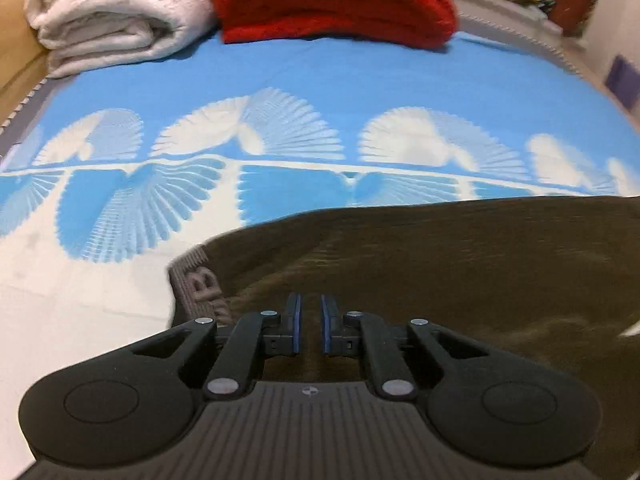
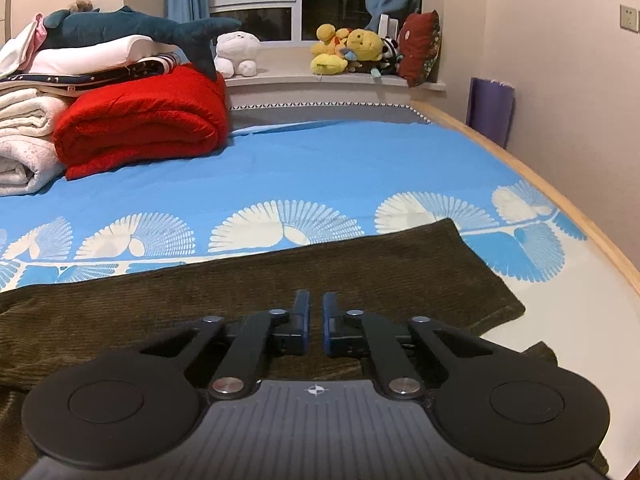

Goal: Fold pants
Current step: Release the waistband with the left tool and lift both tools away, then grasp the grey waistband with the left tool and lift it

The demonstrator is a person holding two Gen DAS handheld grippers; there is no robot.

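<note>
the pants (image 2: 280, 280), dark olive-brown corduroy, lie flat across the near part of the bed (image 2: 360, 160), on a blue sheet printed with white fan shapes. in the left wrist view the waistband (image 1: 200, 292) shows at the left end, a grey ribbed band with raised letters; only a "b" reads clearly, the rest is blurred. in the right wrist view the leg hems reach towards the bed's right edge.

the left tool (image 1: 310, 314) is narrow, its blue pads nearly together just over the cloth near the waistband; whether they pinch any fabric cannot be told. the right tool (image 2: 316, 312) is narrow too, over the leg part, and again a grip on the cloth cannot be made out.

at the far side sit a folded red blanket (image 2: 144, 120), white blankets (image 1: 112, 12), a plush shark (image 2: 132, 26) and yellow soft toys (image 2: 348, 50) on the windowsill
</note>
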